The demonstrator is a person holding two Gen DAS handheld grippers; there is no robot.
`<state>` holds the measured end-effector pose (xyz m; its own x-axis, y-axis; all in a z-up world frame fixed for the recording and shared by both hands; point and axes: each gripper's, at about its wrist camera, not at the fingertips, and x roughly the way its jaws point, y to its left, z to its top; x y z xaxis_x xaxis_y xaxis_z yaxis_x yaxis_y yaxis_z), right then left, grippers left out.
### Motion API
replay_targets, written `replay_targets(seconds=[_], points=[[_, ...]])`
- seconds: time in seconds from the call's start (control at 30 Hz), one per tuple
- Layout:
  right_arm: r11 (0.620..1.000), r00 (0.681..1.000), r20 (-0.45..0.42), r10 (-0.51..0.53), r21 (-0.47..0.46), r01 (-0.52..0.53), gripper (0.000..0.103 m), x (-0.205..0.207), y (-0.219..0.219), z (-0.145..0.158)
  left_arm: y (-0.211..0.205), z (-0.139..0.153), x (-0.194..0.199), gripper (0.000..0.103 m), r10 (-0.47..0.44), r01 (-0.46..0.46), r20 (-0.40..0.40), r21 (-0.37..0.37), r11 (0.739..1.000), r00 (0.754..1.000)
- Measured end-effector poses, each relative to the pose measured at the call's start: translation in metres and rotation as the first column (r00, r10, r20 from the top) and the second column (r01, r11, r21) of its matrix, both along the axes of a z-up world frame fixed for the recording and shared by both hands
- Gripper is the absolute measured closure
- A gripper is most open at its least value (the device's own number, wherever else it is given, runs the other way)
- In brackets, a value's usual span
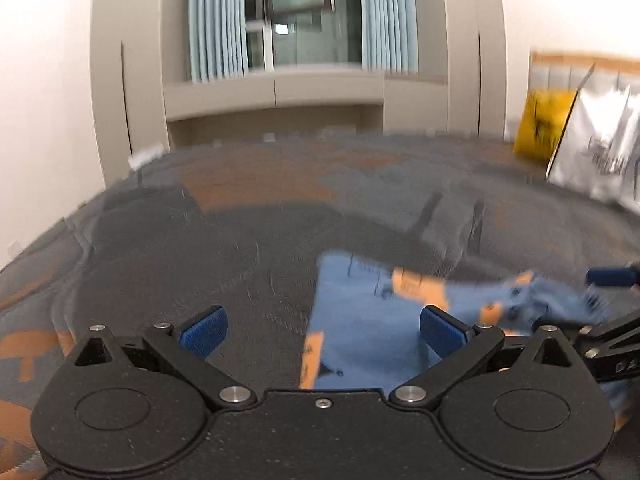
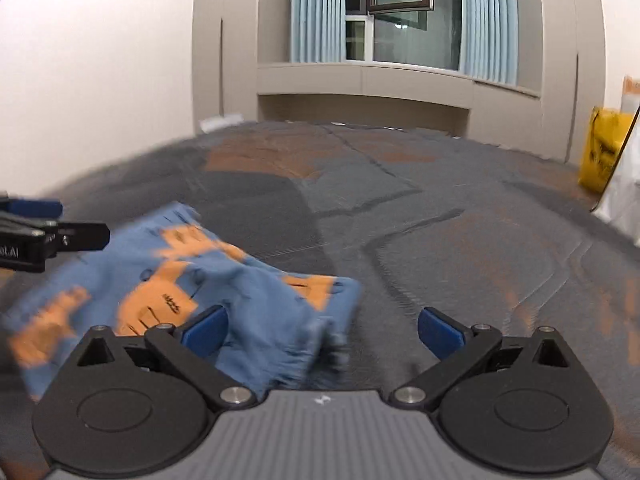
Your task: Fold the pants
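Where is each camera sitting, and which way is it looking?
Left wrist view: on the left gripper, looking along its open fingers over the bed toward the window; right gripper tip at the edge.
Right wrist view: on the right gripper, open too, facing the same way; left gripper at the edge.
Both share the blue and orange pants, bed, window and yellow pillow.
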<state>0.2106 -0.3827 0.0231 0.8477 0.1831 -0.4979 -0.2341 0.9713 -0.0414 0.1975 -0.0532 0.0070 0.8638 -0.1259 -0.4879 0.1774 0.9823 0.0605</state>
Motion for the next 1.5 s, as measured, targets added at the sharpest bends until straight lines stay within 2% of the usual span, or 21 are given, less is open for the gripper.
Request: replay_targets(seconds=[0.03,0.1,0.17,0.23,0.87,1.07,1.17,1.27,1.33,1.4,1.5], points=[[1.000,1.000,-0.026,-0.002,0.009,0.003,0.000,0.004,-0.002,-0.003,-0.002,-0.008,0.007,0.001,0.019,-0.018,-0.037,0.013,1.000,0.999],[0.995,0.997,-0.077,0.012,0.097,-0.004,0.000,0.012,-0.014,-0.007,-0.001,-0.022,0.011,0.000,0.030,-0.031,-0.068,-0.007,1.000,0.997],[0.984,0.993,-0.114,0.026,0.179,-0.005,0.000,0.018,-0.026,-0.010,0.008,-0.025,0.012,0.000,0.026,-0.031,-0.087,-0.067,0.997,0.996],[0.976,0.992,-0.121,0.034,0.219,-0.006,0.000,0.016,-0.032,-0.012,0.018,-0.026,0.014,0.000,0.018,-0.032,-0.104,-0.129,0.991,0.994],[0.972,0.993,-0.112,0.030,0.233,-0.003,0.000,0.010,-0.036,-0.013,0.027,-0.032,0.018,0.000,0.011,-0.033,-0.114,-0.188,0.982,0.993],[0.962,0.996,-0.077,0.051,0.273,-0.028,0.000,0.002,-0.044,-0.005,0.035,-0.016,-0.004,0.001,0.044,-0.065,-0.112,-0.191,0.979,0.993],[0.979,1.000,0.006,0.030,0.201,-0.031,0.000,-0.012,-0.033,0.014,0.038,-0.005,-0.019,0.001,0.073,-0.087,-0.080,-0.193,0.977,0.994],[0.988,0.992,0.092,0.082,0.123,-0.093,0.000,-0.019,-0.008,0.029,0.036,0.002,-0.030,0.001,0.077,-0.086,-0.058,-0.188,0.978,0.995],[0.993,0.992,0.088,0.093,0.060,-0.098,0.000,-0.015,0.009,0.029,0.033,0.001,-0.036,0.001,0.087,-0.095,-0.055,-0.169,0.981,0.995],[0.997,0.998,0.033,0.054,-0.053,-0.052,0.000,-0.007,0.025,0.020,0.031,-0.002,-0.039,0.001,0.099,-0.110,-0.074,-0.156,0.982,0.992],[0.979,1.000,0.018,0.008,-0.202,-0.004,0.000,-0.008,0.034,0.002,0.026,-0.012,-0.041,0.001,0.090,-0.100,-0.087,-0.123,0.987,0.992]])
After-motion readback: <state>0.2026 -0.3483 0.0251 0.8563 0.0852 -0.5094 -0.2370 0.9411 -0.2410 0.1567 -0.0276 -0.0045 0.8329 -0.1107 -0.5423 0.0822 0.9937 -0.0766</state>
